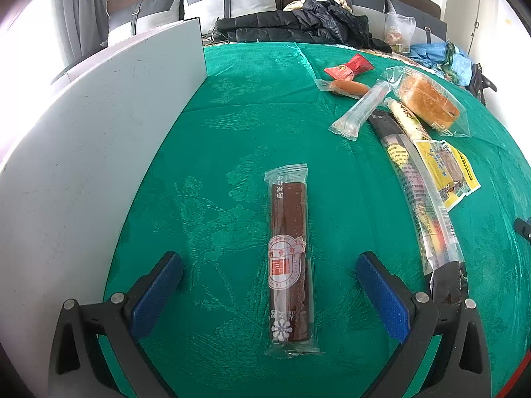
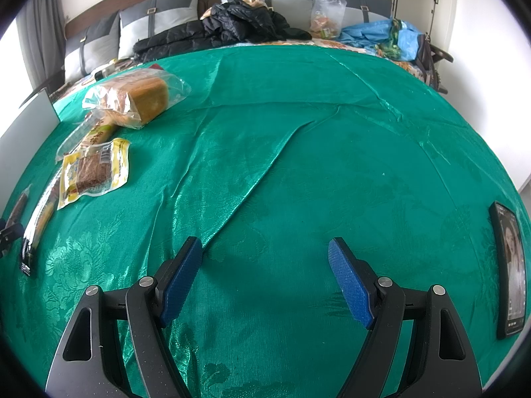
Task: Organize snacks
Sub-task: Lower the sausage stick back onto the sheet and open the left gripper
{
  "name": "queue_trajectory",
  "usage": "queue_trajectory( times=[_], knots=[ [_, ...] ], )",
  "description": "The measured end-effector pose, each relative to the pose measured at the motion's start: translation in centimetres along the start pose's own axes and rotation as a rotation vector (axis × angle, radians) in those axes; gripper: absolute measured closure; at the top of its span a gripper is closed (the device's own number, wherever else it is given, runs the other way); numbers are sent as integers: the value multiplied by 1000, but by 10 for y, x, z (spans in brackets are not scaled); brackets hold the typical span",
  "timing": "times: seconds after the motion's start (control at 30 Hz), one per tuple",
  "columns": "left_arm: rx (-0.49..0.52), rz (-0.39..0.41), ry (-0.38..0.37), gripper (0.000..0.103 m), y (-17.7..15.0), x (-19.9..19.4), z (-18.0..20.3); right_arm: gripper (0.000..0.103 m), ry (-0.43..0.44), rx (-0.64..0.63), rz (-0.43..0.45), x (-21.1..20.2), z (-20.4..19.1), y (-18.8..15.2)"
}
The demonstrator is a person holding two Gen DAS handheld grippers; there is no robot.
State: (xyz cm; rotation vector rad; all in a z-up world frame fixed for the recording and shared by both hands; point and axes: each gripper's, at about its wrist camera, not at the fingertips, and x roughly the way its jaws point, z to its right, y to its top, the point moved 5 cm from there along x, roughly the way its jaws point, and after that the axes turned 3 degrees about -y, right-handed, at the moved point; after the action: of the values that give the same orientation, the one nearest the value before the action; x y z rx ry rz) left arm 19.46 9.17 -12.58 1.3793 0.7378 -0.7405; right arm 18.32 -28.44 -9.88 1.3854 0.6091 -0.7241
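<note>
Left gripper (image 1: 268, 293): jaws wide, holding nothing, low over the green cloth (image 1: 232, 106).
Brown bar (image 1: 289, 258): a long dark bar in clear wrap, lying flat on the cloth between the left jaws, lengthwise along them and touching neither pad.
White board (image 1: 99, 139): stands just left of the left jaws, along the cloth's edge.
Long pack (image 1: 421, 202): a narrow printed wrapper to the right of the left jaws, running forward from the right finger; its near black end lies just beside that finger.
Yellow pack (image 1: 446, 170): flat, right of the long pack and touching it; in the right wrist view it sits far left of the right jaws.
Bread (image 1: 428, 99): a bagged loaf, far ahead and to the right of the left jaws.
Clear tube (image 1: 361, 111): an empty-looking clear sleeve just left of the bread.
Sausage (image 1: 348, 88): beyond the clear tube.
Red sweet (image 1: 348, 66): beyond the sausage, farthest from the left jaws.
Right gripper (image 2: 265, 282): jaws wide, holding nothing, over bare cloth, well apart from the snacks.
Phone (image 2: 509, 272): lies flat on the cloth to the right of the right jaws, screen lit.
Black jacket (image 2: 225, 30): heaped far ahead of the right jaws, past the cloth, in front of the pillows (image 2: 159, 23).
</note>
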Motion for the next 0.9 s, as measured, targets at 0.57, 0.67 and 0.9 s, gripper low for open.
queue_trajectory(
  times=[0.57,0.67,0.9],
  knots=[
    [0,1,-1,0,-1,-2,0,16,-23,15,-15,2,2,-2],
    [1,1,-1,0,-1,-2,0,16,-23,15,-15,2,2,-2],
    [1,1,-1,0,-1,-2,0,16,-23,16,-15,2,2,-1]
  ],
)
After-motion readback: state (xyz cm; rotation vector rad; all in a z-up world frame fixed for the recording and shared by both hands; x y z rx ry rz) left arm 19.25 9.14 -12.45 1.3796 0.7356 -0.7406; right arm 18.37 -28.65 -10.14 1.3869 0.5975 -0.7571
